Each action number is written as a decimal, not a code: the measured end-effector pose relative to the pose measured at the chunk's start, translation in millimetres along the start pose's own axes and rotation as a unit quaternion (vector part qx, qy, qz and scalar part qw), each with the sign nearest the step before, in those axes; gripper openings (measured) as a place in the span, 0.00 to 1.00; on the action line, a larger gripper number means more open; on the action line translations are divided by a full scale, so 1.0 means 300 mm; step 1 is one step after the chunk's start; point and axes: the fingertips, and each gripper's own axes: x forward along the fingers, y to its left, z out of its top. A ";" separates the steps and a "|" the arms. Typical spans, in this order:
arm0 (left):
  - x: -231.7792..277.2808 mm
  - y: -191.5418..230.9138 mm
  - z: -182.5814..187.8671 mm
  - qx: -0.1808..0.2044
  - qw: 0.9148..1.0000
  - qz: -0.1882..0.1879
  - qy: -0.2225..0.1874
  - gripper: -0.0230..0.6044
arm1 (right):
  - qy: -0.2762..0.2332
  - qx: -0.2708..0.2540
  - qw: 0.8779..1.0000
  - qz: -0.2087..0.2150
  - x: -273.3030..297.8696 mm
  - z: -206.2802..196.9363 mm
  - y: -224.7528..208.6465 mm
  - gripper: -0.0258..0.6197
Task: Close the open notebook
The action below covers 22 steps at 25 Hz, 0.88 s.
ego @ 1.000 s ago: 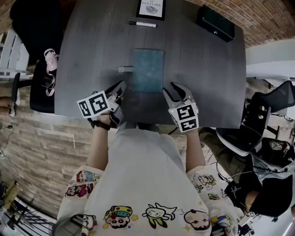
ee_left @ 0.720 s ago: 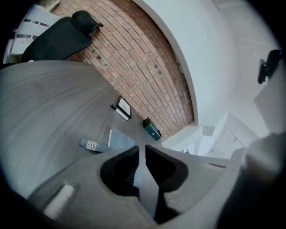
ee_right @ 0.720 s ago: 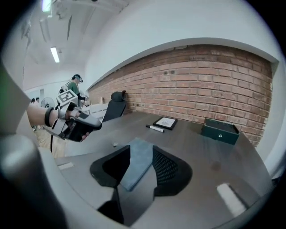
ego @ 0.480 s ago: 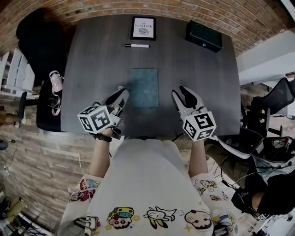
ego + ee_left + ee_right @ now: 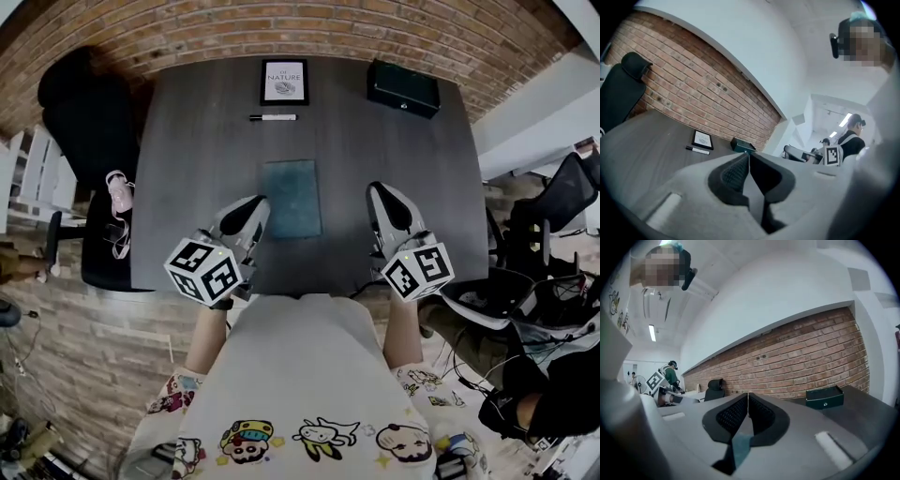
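closed notebook (image 5: pixel 292 198) on table (image 5: pixel 187 169), left gripper (image 5: pixel 260 201), right gripper (image 5: pixel 376 188), jaws just closed empty

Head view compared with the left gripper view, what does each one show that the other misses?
Only the head view shows the closed teal notebook lying flat, the right gripper and the person's shirt. Only the left gripper view shows people in a bright room beyond, and, head-on, the jaws of the left gripper: they have just been closing, tips together, nothing between them. Both show the table, the framed picture, the marker pen, the dark box and the brick wall.
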 end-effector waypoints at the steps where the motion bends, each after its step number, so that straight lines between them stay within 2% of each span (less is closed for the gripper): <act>1: -0.002 -0.010 0.005 0.005 1.000 0.000 -0.004 0.04 | -0.005 0.000 1.000 0.000 -0.007 0.010 0.002 0.07; 8: 0.006 -0.024 0.018 0.024 0.999 -0.003 -0.031 0.03 | -0.013 0.013 1.000 -0.011 -0.039 -0.003 -0.024 0.05; 22: 0.047 0.004 -0.006 0.038 0.999 0.014 -0.013 0.03 | 0.015 0.007 0.999 -0.028 -0.042 -0.059 -0.098 0.05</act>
